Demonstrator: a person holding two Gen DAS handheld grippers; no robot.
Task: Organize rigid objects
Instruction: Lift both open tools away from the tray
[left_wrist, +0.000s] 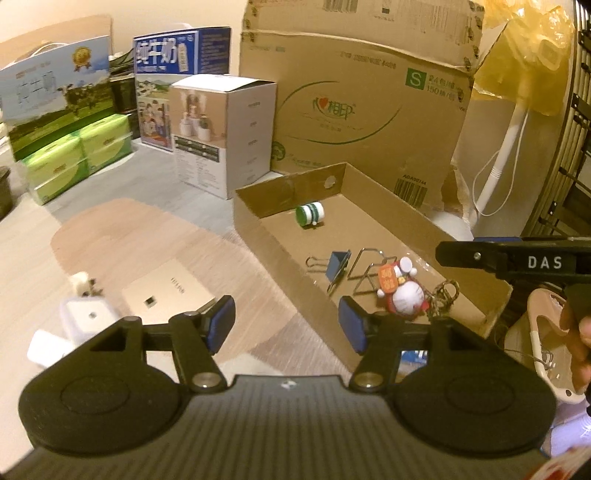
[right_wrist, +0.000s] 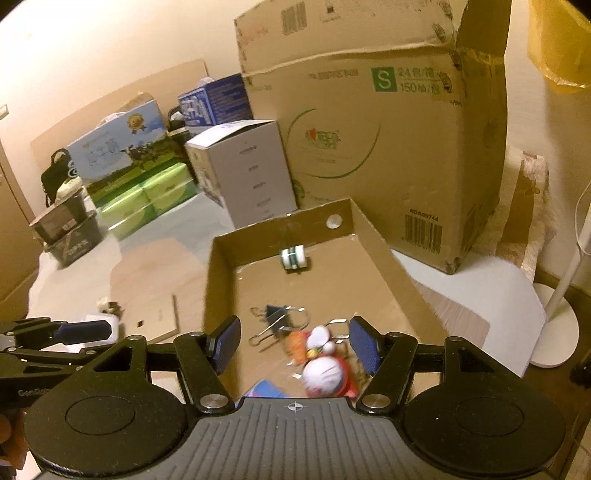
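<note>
Binder clip (right_wrist: 275, 317) in tray (right_wrist: 218, 280), charger (left_wrist: 86, 319) left-view only

- Shallow cardboard tray (left_wrist: 258, 218), open-topped, on the floor.
- Green-and-white spool (left_wrist: 310, 214) on its side, far end of tray.
- Blue binder clip (left_wrist: 338, 264) mid-tray, wire handles splayed.
- White cat figurine (left_wrist: 402, 295) near end, lying tilted.
- Flat beige box (left_wrist: 168, 293) and white adapter (left_wrist: 88, 319) left of tray.

Floor (left_wrist: 155, 236) bears tray (left_wrist: 255, 218), charger (left_wrist: 86, 317), gold box (left_wrist: 168, 293).
</note>
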